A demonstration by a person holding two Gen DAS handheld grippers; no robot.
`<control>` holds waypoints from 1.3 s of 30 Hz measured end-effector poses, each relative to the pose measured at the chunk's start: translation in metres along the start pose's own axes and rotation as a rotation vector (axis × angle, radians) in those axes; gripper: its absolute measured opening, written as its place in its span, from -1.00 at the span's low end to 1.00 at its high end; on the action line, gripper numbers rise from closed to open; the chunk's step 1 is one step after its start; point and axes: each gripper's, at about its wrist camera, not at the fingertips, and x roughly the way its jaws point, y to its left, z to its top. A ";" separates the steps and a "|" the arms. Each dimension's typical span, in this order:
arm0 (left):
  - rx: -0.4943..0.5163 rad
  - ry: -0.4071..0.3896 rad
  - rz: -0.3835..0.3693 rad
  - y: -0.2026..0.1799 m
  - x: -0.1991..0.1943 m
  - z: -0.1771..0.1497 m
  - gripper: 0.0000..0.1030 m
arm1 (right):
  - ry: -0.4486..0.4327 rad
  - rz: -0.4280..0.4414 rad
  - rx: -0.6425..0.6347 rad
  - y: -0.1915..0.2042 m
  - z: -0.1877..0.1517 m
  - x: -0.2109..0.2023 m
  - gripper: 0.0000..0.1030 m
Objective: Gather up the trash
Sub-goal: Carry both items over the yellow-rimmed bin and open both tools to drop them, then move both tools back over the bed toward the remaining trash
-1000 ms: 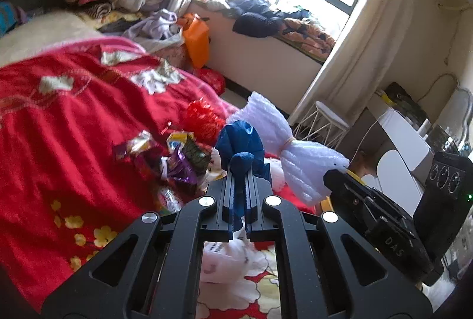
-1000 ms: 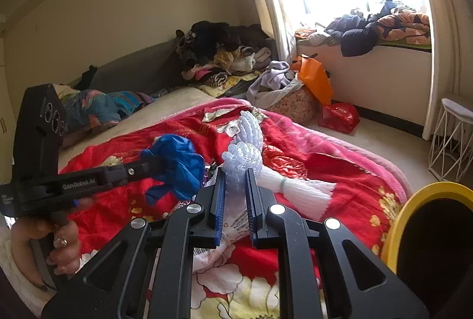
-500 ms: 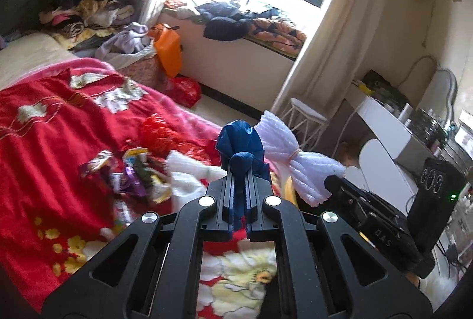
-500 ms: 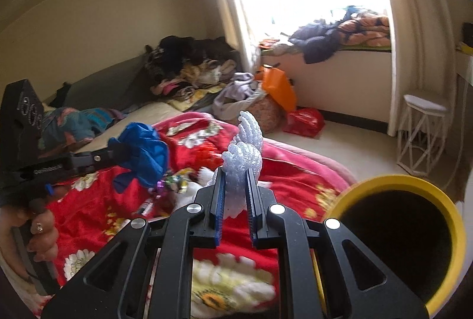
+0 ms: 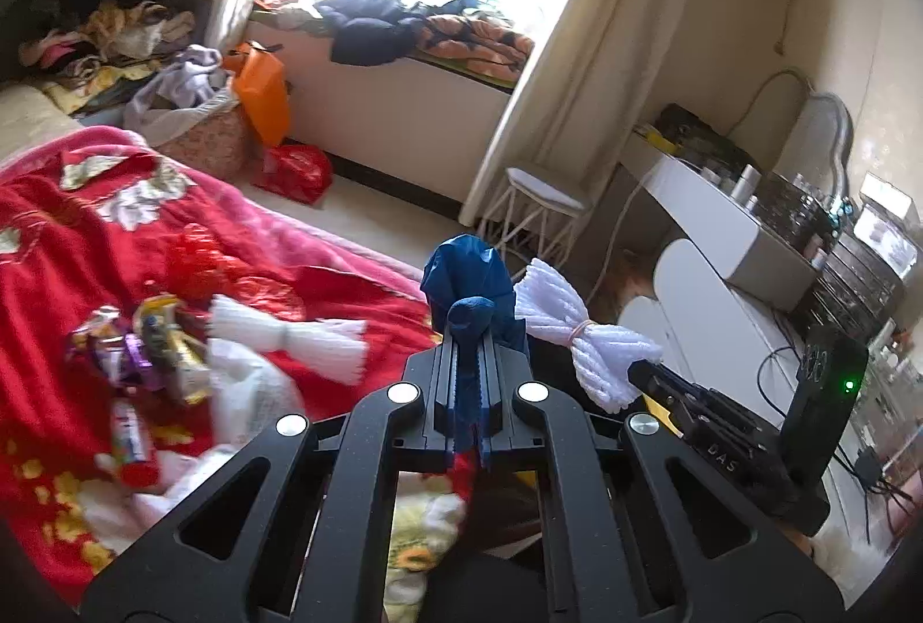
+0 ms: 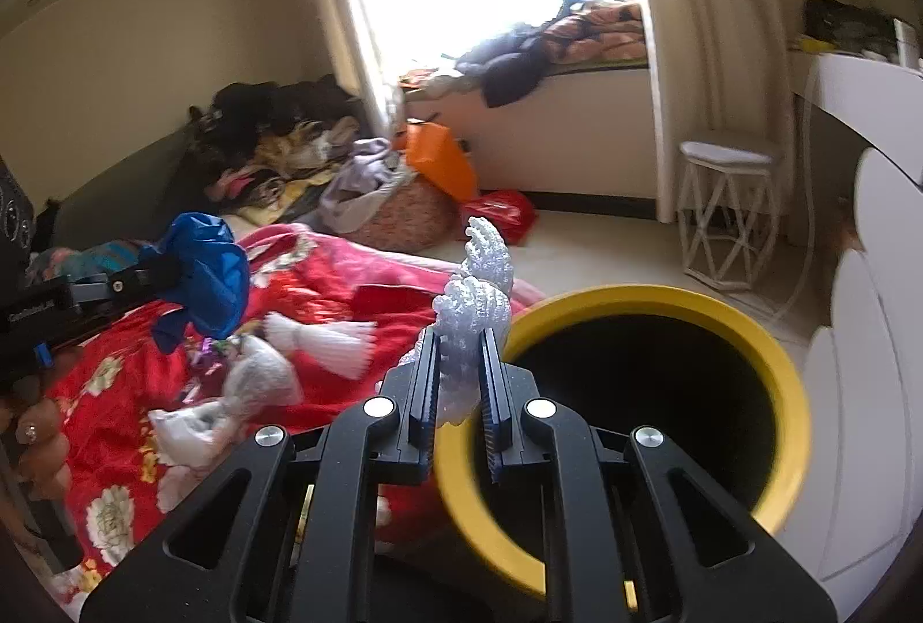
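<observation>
Right wrist view: I am pinching a white foam net (image 6: 476,300) in the right gripper (image 6: 458,386), near the yellow bin (image 6: 787,392). I am clamping a blue bag (image 5: 467,288) in the left gripper (image 5: 470,381), beyond the red blanket (image 5: 69,231).

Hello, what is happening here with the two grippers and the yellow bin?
A person is collecting trash from the bed. The left gripper is shut on a crumpled blue plastic bag, and the right gripper is shut on a white foam net. Both are near the yellow-rimmed bin. More wrappers lie on the red blanket.
</observation>
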 end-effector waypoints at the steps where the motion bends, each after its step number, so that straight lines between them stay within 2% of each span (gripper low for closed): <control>1: 0.005 0.005 -0.008 -0.005 0.005 -0.001 -0.95 | 0.002 -0.007 0.012 -0.006 -0.001 -0.002 -0.75; 12: 0.058 0.114 -0.089 -0.049 0.067 -0.014 -0.95 | 0.024 -0.102 0.119 -0.060 -0.002 -0.012 -0.75; 21: 0.097 0.193 -0.106 -0.070 0.111 -0.029 -0.94 | 0.091 -0.142 0.205 -0.089 -0.008 -0.008 -0.74; 22: 0.089 0.206 -0.107 -0.071 0.116 -0.031 -0.92 | 0.100 -0.147 0.214 -0.091 -0.007 -0.007 -0.69; 23: 0.074 0.218 -0.109 -0.072 0.122 -0.032 -0.76 | 0.117 -0.148 0.225 -0.094 -0.008 -0.004 -0.69; 24: 0.061 0.228 -0.108 -0.071 0.126 -0.032 -0.34 | 0.134 -0.153 0.236 -0.096 -0.009 -0.002 -0.65; 25: 0.056 0.228 -0.091 -0.070 0.130 -0.032 -0.09 | 0.143 -0.166 0.246 -0.098 -0.010 -0.001 -0.55; 26: 0.057 0.215 -0.072 -0.069 0.130 -0.031 0.34 | 0.152 -0.169 0.257 -0.101 -0.012 0.001 -0.48; 27: 0.053 0.205 -0.059 -0.068 0.129 -0.031 0.57 | 0.159 -0.172 0.266 -0.102 -0.012 0.001 -0.31; 28: 0.032 0.197 -0.053 -0.063 0.126 -0.030 0.61 | 0.161 -0.183 0.271 -0.103 -0.012 0.001 -0.16; 30: 0.018 0.184 -0.032 -0.058 0.121 -0.030 0.80 | 0.153 -0.198 0.267 -0.103 -0.012 -0.001 -0.11; 34: 0.010 0.139 0.018 -0.044 0.101 -0.029 0.79 | 0.133 -0.217 0.230 -0.093 -0.011 -0.002 -0.01; 39: 0.002 0.092 0.064 -0.030 0.075 -0.029 0.79 | 0.091 -0.193 0.174 -0.075 -0.008 -0.005 0.07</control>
